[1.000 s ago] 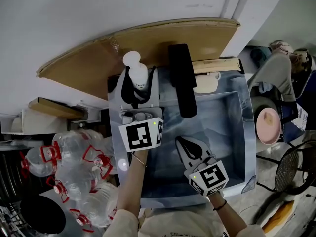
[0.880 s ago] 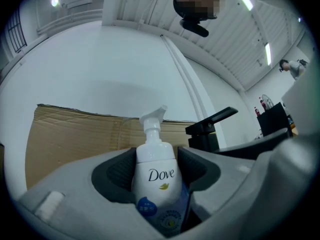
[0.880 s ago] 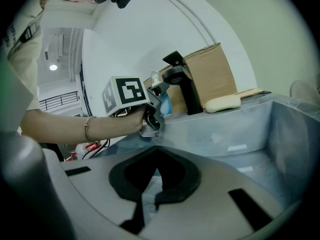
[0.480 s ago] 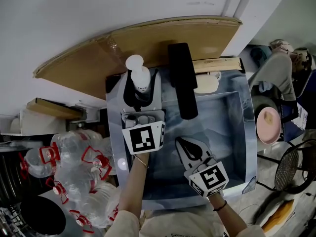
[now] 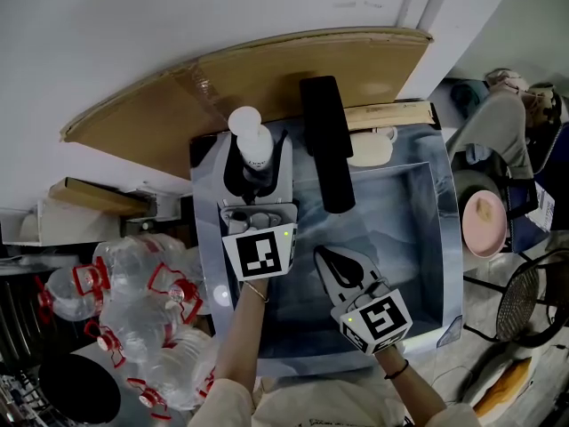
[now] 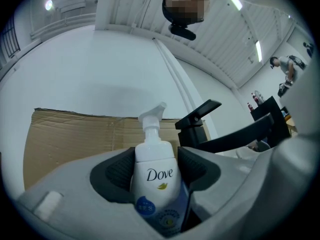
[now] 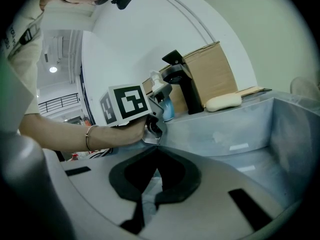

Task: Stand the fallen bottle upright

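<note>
A white Dove pump bottle (image 5: pixel 252 140) is upright at the sink's back left corner, its pump head on top. My left gripper (image 5: pixel 256 169) is shut on its body, and in the left gripper view the dark pads (image 6: pixel 116 172) press both sides of the bottle (image 6: pixel 154 176). I cannot tell whether its base rests on the ledge. My right gripper (image 5: pixel 327 258) hovers over the sink basin (image 5: pixel 418 238) with its jaws together and nothing between them; from its own view (image 7: pixel 155 156) the left hand and the bottle (image 7: pixel 161 96) lie ahead.
A black faucet (image 5: pixel 327 145) stands just right of the bottle, with a pale soap bar (image 5: pixel 369 154) beside it. A cardboard sheet (image 5: pixel 267 78) leans behind the sink. Several clear water bottles with red caps (image 5: pixel 142 318) are piled at the left. A pink plate (image 5: pixel 483 225) lies at the right.
The left gripper and the bottle have shifted very slightly to the right along the sink's back edge. The right gripper has kept still.
</note>
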Tool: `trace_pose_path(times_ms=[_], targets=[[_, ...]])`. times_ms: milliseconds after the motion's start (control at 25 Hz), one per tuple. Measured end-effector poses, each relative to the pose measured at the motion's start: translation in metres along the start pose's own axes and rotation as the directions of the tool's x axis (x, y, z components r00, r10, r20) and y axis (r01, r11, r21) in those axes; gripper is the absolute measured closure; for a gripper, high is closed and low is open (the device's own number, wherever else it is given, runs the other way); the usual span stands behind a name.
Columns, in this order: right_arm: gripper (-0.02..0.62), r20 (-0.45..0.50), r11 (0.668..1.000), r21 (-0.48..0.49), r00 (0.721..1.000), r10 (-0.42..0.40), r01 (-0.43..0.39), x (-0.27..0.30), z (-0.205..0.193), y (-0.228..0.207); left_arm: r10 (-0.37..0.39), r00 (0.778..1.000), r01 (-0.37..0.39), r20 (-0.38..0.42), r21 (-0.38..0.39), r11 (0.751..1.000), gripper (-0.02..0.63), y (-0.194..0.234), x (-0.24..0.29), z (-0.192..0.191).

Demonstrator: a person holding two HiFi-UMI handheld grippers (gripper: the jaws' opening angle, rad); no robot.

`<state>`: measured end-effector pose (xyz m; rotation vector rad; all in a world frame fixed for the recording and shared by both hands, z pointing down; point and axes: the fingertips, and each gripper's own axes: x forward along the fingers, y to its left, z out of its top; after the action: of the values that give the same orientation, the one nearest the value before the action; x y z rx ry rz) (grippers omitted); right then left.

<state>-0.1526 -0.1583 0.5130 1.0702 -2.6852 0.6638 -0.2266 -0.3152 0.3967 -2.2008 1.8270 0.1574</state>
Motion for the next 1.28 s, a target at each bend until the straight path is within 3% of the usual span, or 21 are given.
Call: trace_pose_path(times_ms=[400,600,760,1280], targets=[[0.591,0.029,1.0,-0.017,0.999,0.016,-0.016,-0.001,0.01,0.009,-0.029,0.999,0.029,-0.013,0.004,1.0,0.339,0.002,-0.008,-0.004],[0.592,0.052,0.999,-0.03,0.998,0.029,-0.028,-0.002,0.019,0.018,-0.048,0.994,0.052,-0.098,0.034,0.998,0.324,-0.001,-0.008,-0.014],[0.591,0.059,0.999,-0.032,0.998,0.025,-0.023,-0.005,0.022,0.019,-0.053,0.989,0.055,-0.141,0.008,0.998,0.282,0.001,-0.008,-0.021],[0.592,0.116,0.997,-0.073,0.993,0.011,-0.003,-0.023,0.048,0.027,-0.084,0.979,0.084,-0.188,-0.009,0.996,0.272,0.0,-0.037,0.007]])
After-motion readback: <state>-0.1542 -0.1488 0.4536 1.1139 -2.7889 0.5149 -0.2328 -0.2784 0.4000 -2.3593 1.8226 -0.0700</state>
